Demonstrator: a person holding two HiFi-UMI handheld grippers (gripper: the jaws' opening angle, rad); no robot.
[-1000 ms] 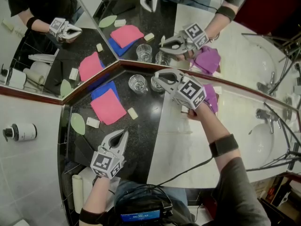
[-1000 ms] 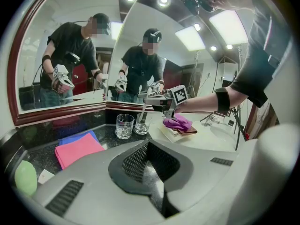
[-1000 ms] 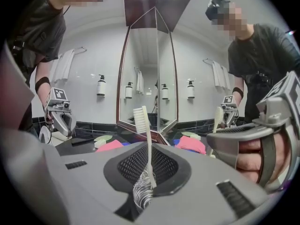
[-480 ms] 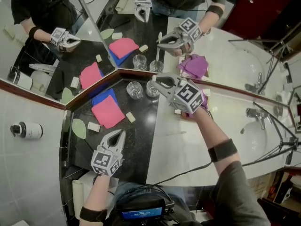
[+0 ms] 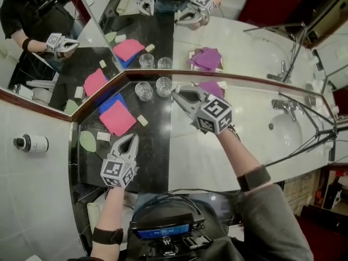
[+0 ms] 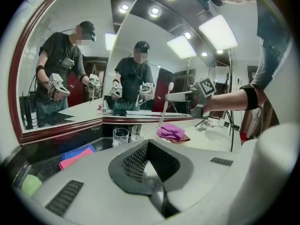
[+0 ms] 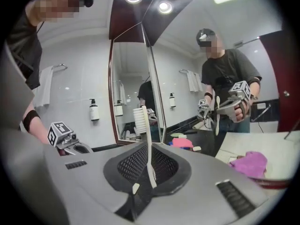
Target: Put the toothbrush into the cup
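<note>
A white toothbrush (image 7: 148, 149) stands upright between the jaws of my right gripper (image 7: 149, 171), bristles on top, and the jaws are shut on its handle. In the head view my right gripper (image 5: 177, 93) hovers just right of two clear glass cups (image 5: 144, 90) (image 5: 163, 86) that stand on the black counter at the mirror. The left gripper view shows the toothbrush (image 6: 163, 111) hanging from the right gripper above the cups (image 6: 120, 136). My left gripper (image 5: 130, 140) is shut and empty, low over the black counter and well short of the cups.
Pink and blue cloths (image 5: 117, 117), a green leaf-shaped dish (image 5: 87, 141) and small soap bars (image 5: 142, 120) lie left on the black counter (image 5: 155, 151). A purple cloth (image 5: 211, 87) lies right of the cups. Sink (image 5: 288, 132) and tap (image 5: 280, 106) are far right. Mirrors stand behind.
My right gripper has risen with the toothbrush and rolled, so its tips now sit beside the right cup. My left gripper has lifted slightly.
</note>
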